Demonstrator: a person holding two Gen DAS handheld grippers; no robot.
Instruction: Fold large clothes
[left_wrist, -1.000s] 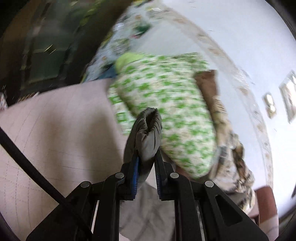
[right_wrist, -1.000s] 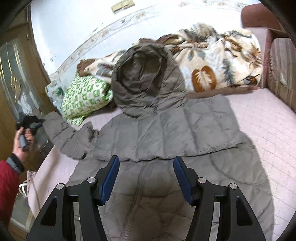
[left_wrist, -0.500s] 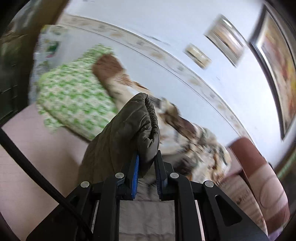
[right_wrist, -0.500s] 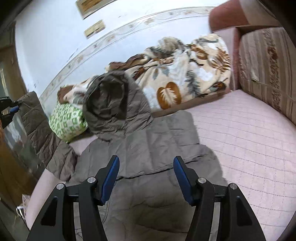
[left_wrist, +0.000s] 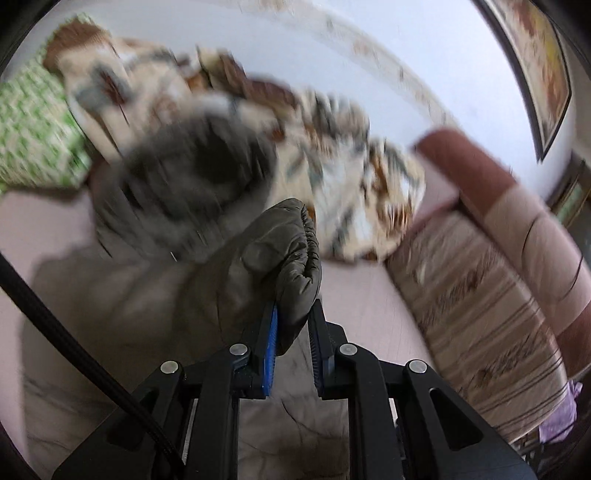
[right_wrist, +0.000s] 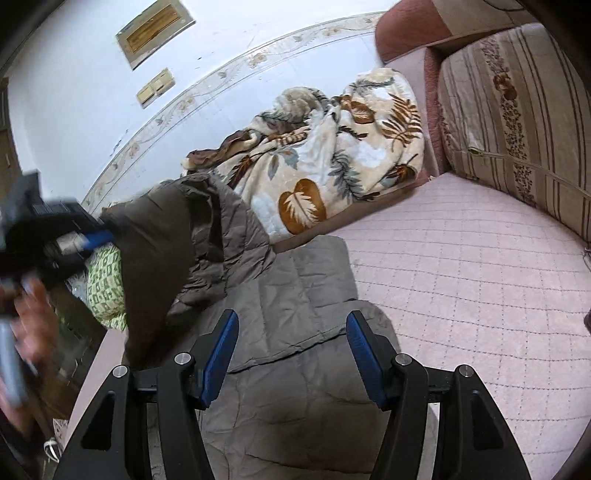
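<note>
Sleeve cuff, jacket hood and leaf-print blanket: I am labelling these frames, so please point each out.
sleeve cuff (left_wrist: 299, 258), left wrist view, on the gathered elastic edge.
jacket hood (right_wrist: 207, 229), right wrist view, on its quilted outer side.
leaf-print blanket (right_wrist: 332, 162), right wrist view, on its pale middle.

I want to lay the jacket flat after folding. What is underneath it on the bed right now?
The grey jacket lies on the pink quilted cover; anything beneath its body is hidden.

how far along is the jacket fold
Done: one sleeve already lies folded across the grey jacket. In hand: the left tongs grip the other sleeve's cuff, carrying it over. Left: laying it down, then hood and body. Right tongs hang open, empty.
</note>
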